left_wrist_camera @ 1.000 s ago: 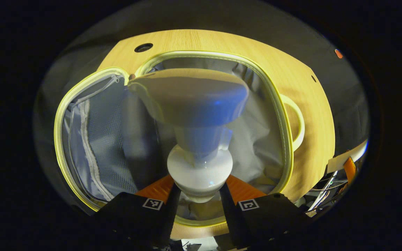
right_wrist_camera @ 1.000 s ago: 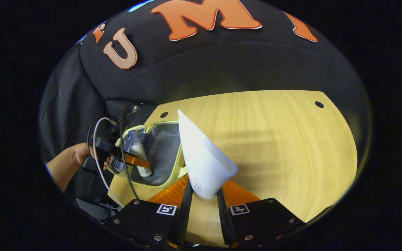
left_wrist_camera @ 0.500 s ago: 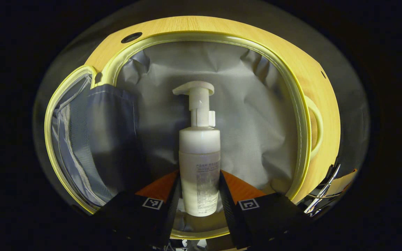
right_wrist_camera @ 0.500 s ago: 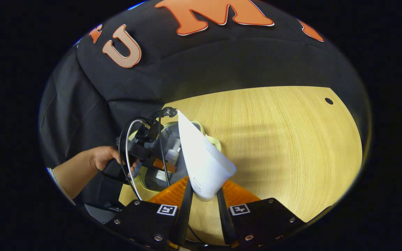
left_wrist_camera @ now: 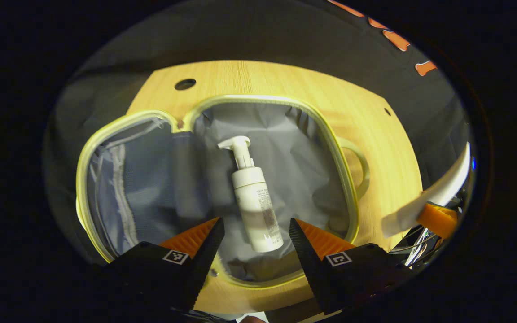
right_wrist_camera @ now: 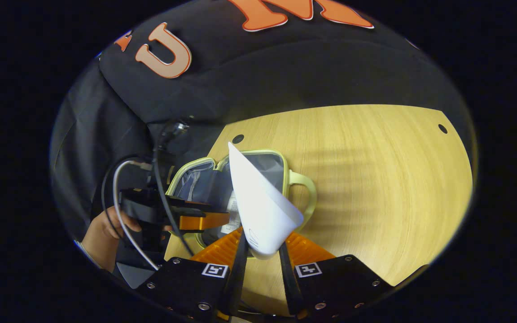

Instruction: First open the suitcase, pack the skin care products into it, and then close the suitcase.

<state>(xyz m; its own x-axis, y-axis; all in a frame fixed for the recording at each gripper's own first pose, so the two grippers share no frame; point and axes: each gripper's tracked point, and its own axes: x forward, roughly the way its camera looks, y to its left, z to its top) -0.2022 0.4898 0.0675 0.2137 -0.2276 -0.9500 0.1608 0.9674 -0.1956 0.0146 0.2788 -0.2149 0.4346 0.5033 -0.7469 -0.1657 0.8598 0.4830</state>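
Down inside the open suitcase [left_wrist_camera: 330, 148] on the wooden table [left_wrist_camera: 388, 148], a pump bottle [left_wrist_camera: 255, 202] lies flat on the grey lining. Left gripper [left_wrist_camera: 256, 229] hangs above it, jaws spread wide, gripping nothing. Right gripper [right_wrist_camera: 260, 244] is pinched tight on a white tube [right_wrist_camera: 258, 206], off beside the suitcase.

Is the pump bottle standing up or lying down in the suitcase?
Lying down. The pump bottle rests flat on the grey lining of the open suitcase, pump head toward the far side, clear of the left gripper.
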